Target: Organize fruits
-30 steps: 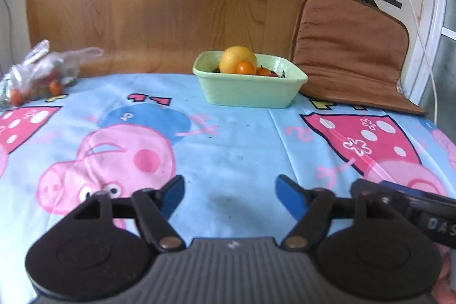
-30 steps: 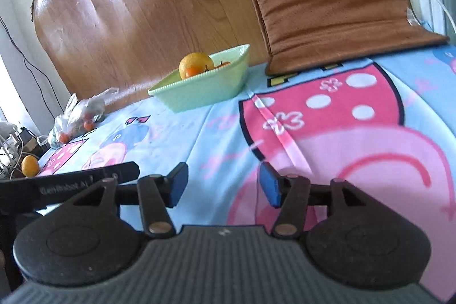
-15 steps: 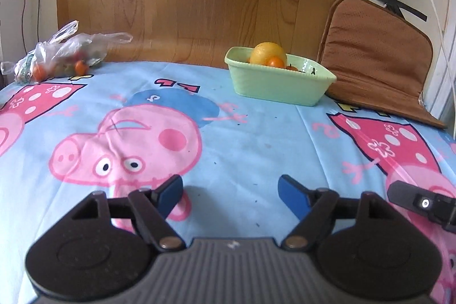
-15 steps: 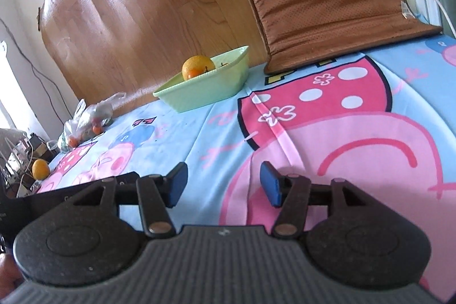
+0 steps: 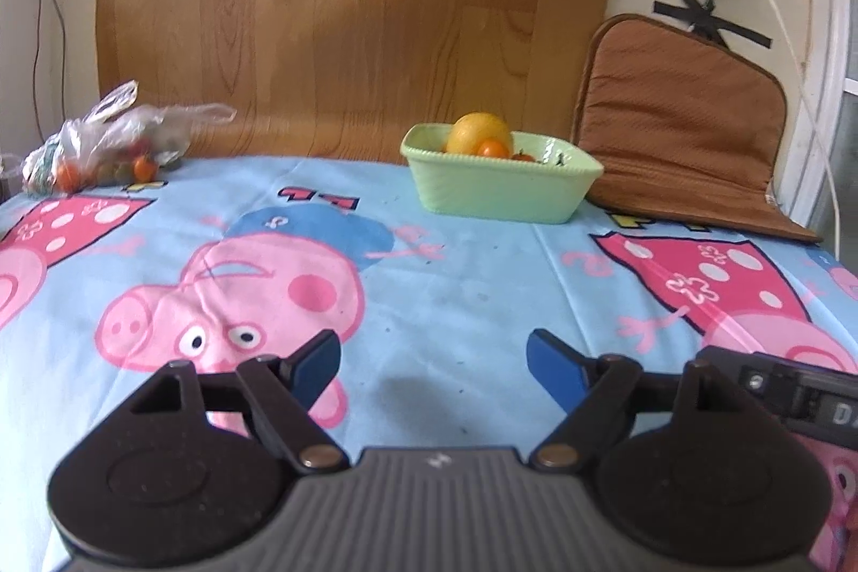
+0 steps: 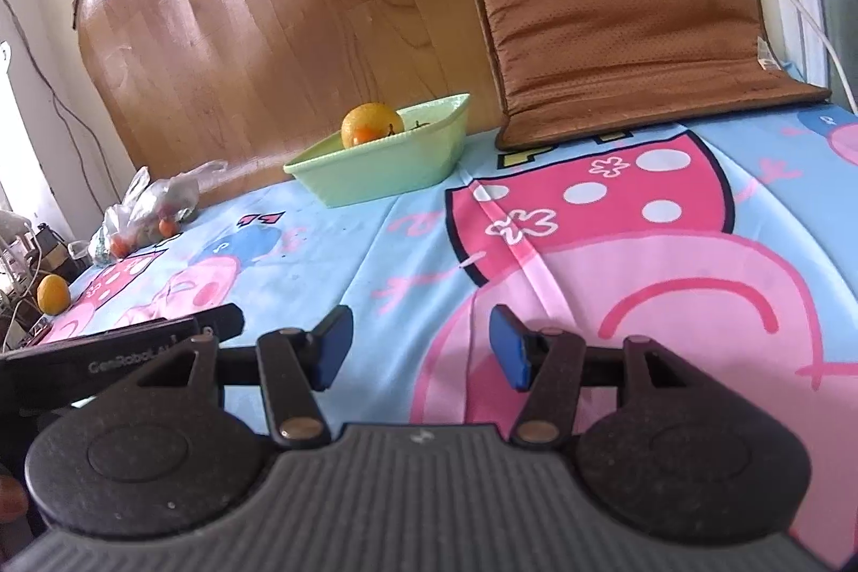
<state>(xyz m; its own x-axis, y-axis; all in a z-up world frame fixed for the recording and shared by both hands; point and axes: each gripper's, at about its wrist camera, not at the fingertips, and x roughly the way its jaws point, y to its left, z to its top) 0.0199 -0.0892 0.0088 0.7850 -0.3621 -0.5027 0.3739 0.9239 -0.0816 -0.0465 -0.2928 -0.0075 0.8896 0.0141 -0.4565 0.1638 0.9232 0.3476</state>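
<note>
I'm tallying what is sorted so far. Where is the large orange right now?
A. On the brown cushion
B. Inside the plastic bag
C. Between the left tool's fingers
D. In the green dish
D: the large orange sits in the green dish beside small tomatoes, at the far side of the table.

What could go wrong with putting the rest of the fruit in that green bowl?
1. The loose orange sits right at the far corner of the tablecloth; a clumsy nudge might roll it off.
2. The small tomatoes are inside a crinkly plastic bag, so they may be hard to pick singly, or the whole bag might lift.
3. The green bowl already holds a big orange above its rim; more fruit could tumble out.
</note>
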